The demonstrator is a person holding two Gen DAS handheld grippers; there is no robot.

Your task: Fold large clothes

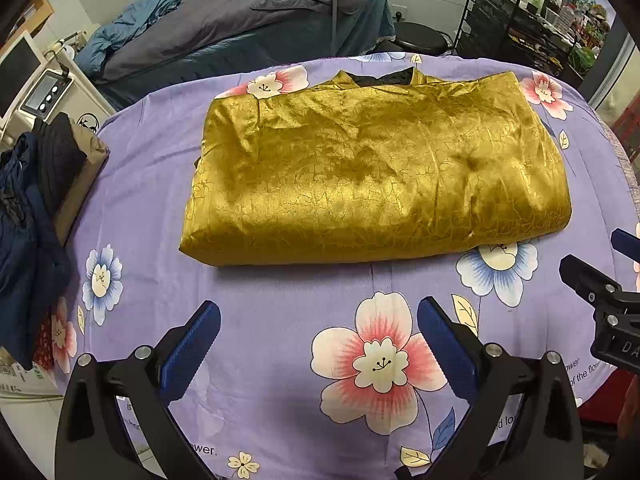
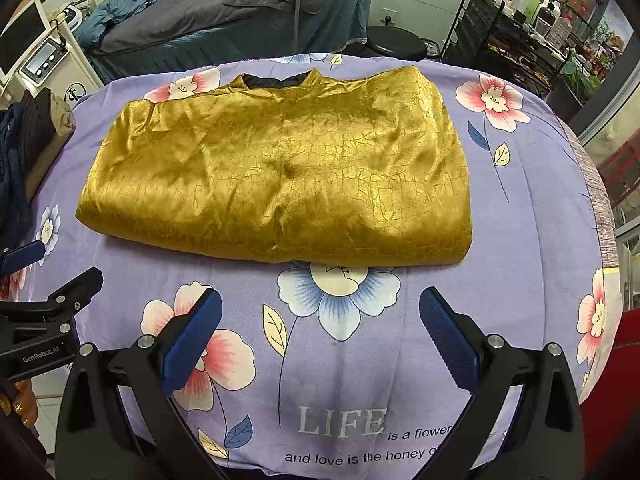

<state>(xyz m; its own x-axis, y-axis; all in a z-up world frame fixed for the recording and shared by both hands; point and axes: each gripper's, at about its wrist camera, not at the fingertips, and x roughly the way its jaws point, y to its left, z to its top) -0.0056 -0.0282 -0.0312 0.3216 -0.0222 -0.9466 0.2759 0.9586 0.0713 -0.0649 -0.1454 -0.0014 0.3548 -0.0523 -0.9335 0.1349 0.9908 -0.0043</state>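
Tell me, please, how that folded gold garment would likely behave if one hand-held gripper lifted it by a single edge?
The gold garment is creased and soft, so it would probably sag and unfold rather than hold its shape. Its shiny surface suggests slippery cloth, so layers might slide apart. Folded several layers thick, it may feel fairly heavy for one pinch.

Ahead of me: folded garment lying on the sheet-covered table, collar at the far edge. My left gripper and right gripper hang over the near part of the table, apart from the garment, side by side. Pile of clothes at the table's left edge. Behind the table: bed, stool; shelf rack to the far right.
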